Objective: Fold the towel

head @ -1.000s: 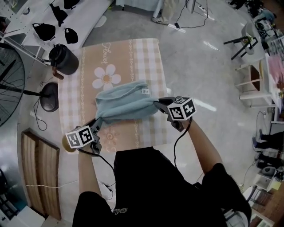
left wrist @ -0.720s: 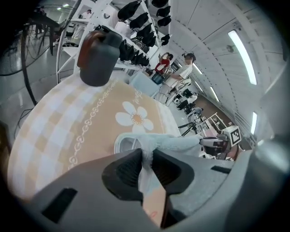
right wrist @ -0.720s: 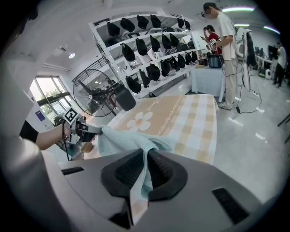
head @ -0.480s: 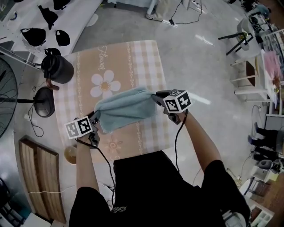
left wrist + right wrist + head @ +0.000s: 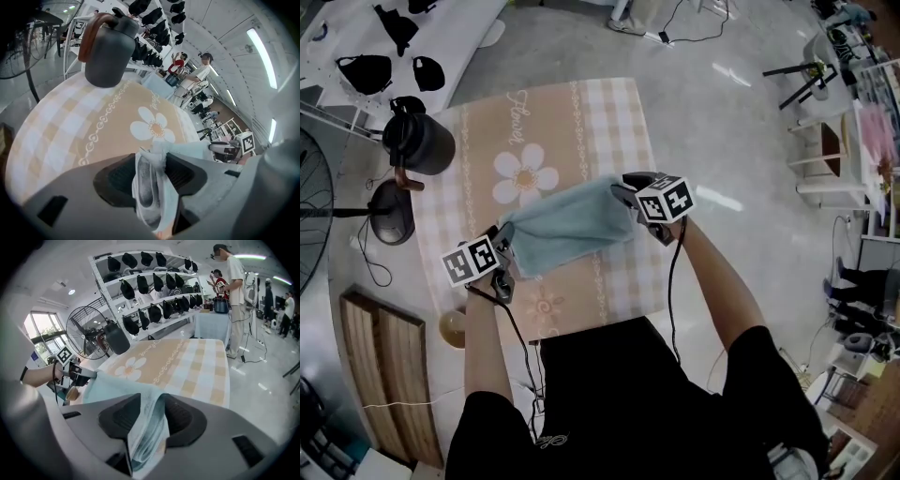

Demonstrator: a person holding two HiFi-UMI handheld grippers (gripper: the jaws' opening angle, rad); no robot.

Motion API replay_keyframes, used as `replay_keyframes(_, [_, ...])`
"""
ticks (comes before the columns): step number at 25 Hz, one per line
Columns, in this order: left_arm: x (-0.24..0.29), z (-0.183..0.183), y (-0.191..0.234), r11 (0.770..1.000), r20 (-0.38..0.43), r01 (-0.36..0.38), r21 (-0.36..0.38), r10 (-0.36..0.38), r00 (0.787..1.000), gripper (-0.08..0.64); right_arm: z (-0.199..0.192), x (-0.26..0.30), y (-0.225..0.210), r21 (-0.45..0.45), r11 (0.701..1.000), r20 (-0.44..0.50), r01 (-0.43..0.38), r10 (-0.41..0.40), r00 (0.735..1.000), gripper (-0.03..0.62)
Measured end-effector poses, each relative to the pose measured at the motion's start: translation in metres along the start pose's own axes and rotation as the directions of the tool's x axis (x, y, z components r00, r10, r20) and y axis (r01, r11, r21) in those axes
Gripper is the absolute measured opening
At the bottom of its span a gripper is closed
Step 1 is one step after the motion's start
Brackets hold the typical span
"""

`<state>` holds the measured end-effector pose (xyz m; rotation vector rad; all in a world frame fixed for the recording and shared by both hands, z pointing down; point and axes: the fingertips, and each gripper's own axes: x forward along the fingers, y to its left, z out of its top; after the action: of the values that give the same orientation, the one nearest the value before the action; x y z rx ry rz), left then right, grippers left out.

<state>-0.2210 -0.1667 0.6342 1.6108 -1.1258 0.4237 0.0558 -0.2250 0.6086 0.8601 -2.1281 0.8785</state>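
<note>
A light blue towel (image 5: 567, 228) lies doubled over on the beige checked tablecloth (image 5: 544, 112), stretched between my two grippers. My left gripper (image 5: 504, 242) is at its near left corner and my right gripper (image 5: 623, 192) at its right corner. In the left gripper view the bunched towel edge (image 5: 152, 187) sits loosely between the jaws, with a gap to the left pad. In the right gripper view layered towel edges (image 5: 147, 432) lie slack between the jaws. Both pairs of jaws have just been opening with the towel still between them.
A dark jug (image 5: 417, 141) with a brown handle stands at the table's left edge. A fan base (image 5: 392, 211), a cup (image 5: 452, 328) and wooden slats (image 5: 384, 375) are on the floor to the left. People stand by distant shelves (image 5: 150, 291).
Both grippers have carried the towel away from me and lower over the table. The towel, bunched and hanging before, now lies spread flatter over the cloth.
</note>
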Motion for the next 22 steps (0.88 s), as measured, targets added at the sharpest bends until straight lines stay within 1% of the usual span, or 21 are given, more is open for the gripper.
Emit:
replay_keyframes(2, [-0.002,0.001,0.002,1.000,0.012,-0.007,0.005,0.007,1.000,0.212,0.004,-0.003,0.002,0.002,1.000,0.027,0.001,-0.001,1.000,0.174])
replay_keyframes(4, [-0.006,0.003,0.003,1.000,0.030,-0.014,0.009,0.013,0.999,0.235,0.007,-0.009,0.004,0.006,1.000,0.056,0.002,-0.003,0.998,0.200])
replay_keyframes(7, [-0.016,0.005,0.003,1.000,0.070,-0.026,0.014,0.025,0.997,0.247,0.006,-0.020,0.007,-0.011,1.000,0.076,0.000,0.000,0.997,0.207])
replay_keyframes(11, [-0.034,0.006,0.005,0.999,0.116,-0.034,0.015,0.032,0.993,0.249,-0.001,-0.032,0.011,-0.080,0.997,0.051,0.003,0.001,0.999,0.207])
replay_keyframes(13, [-0.039,0.004,0.000,0.999,0.121,-0.032,0.037,0.027,0.992,0.248,-0.003,-0.036,0.011,-0.103,0.995,0.041,0.000,0.004,0.999,0.206])
replay_keyframes(15, [-0.043,0.001,-0.012,0.995,0.120,-0.035,0.098,0.023,0.993,0.249,-0.003,-0.038,0.010,-0.116,0.993,0.038,-0.009,0.014,0.999,0.206])
replay_keyframes(16, [-0.045,-0.001,-0.021,0.992,0.122,-0.026,0.126,0.010,0.993,0.249,-0.003,-0.038,0.009,-0.121,0.993,0.036,-0.017,0.021,0.999,0.207])
replay_keyframes(17, [-0.046,-0.003,-0.032,0.991,0.129,-0.005,0.136,-0.013,0.992,0.247,-0.003,-0.038,0.009,-0.127,0.992,0.033,-0.026,0.030,0.999,0.207])
replay_keyframes(19, [-0.045,-0.009,-0.055,0.993,0.161,0.045,0.108,-0.062,0.985,0.247,-0.005,-0.037,0.007,-0.143,0.989,0.021,-0.048,0.052,0.998,0.206])
replay_keyframes(20, [-0.042,-0.014,-0.065,0.994,0.176,0.058,0.095,-0.074,0.982,0.247,-0.006,-0.035,0.006,-0.153,0.986,0.014,-0.062,0.065,0.998,0.206])
replay_keyframes(22, [-0.034,-0.028,-0.085,0.993,0.180,0.052,0.109,-0.071,0.981,0.247,-0.009,-0.030,0.004,-0.172,0.981,0.001,-0.095,0.097,0.995,0.206])
